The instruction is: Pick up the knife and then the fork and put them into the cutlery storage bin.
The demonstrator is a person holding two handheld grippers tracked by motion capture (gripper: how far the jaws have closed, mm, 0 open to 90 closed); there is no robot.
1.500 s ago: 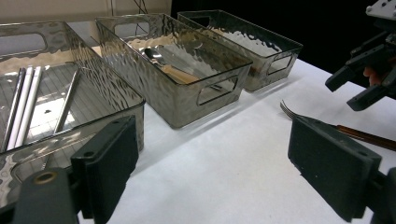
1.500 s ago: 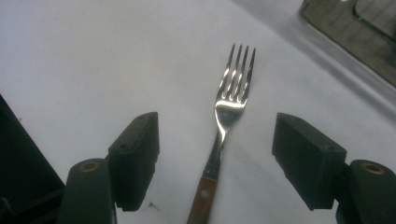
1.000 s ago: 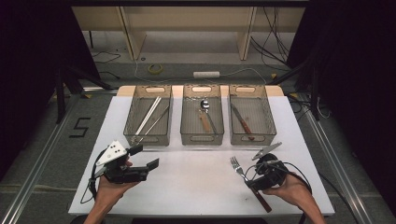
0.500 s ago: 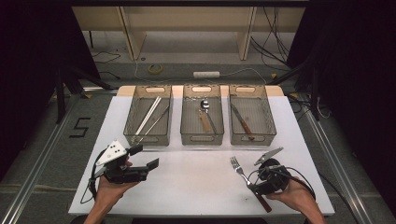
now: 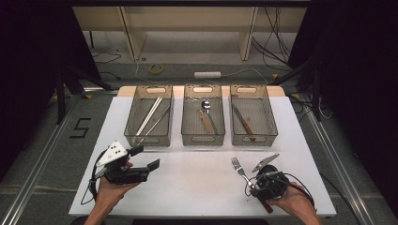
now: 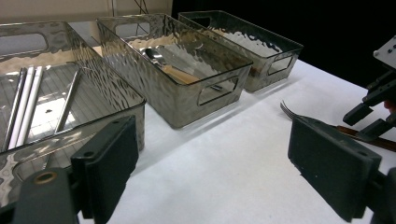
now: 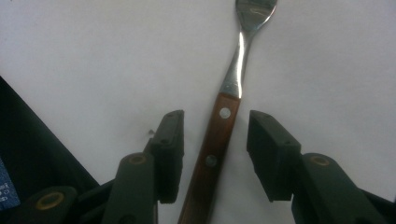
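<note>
A fork (image 5: 240, 169) with a wooden handle lies on the white table (image 5: 197, 187) at the front right, tines pointing away. My right gripper (image 5: 254, 188) is lowered over it. In the right gripper view the fork's handle (image 7: 224, 135) runs up between the two jaws with a narrow gap on each side. The jaws have just been closing, and the pads are not touching the handle. My left gripper (image 5: 144, 158) is held at the front left, open, with nothing between its jaws (image 6: 219, 149). Its view shows the fork's tines (image 6: 290, 111) and the right gripper (image 6: 373, 116) at the right.
Three clear bins stand in a row at the back of the table. The left bin (image 5: 149, 141) holds chopsticks (image 5: 149, 115), the middle bin (image 5: 202, 140) a spoon (image 5: 205, 105), and the right bin (image 5: 253, 140) a knife (image 5: 244, 122). Cables trail from both grippers.
The right gripper's jaws have narrowed around the fork's handle, and the hand has settled slightly lower over it. The left gripper has not moved.
</note>
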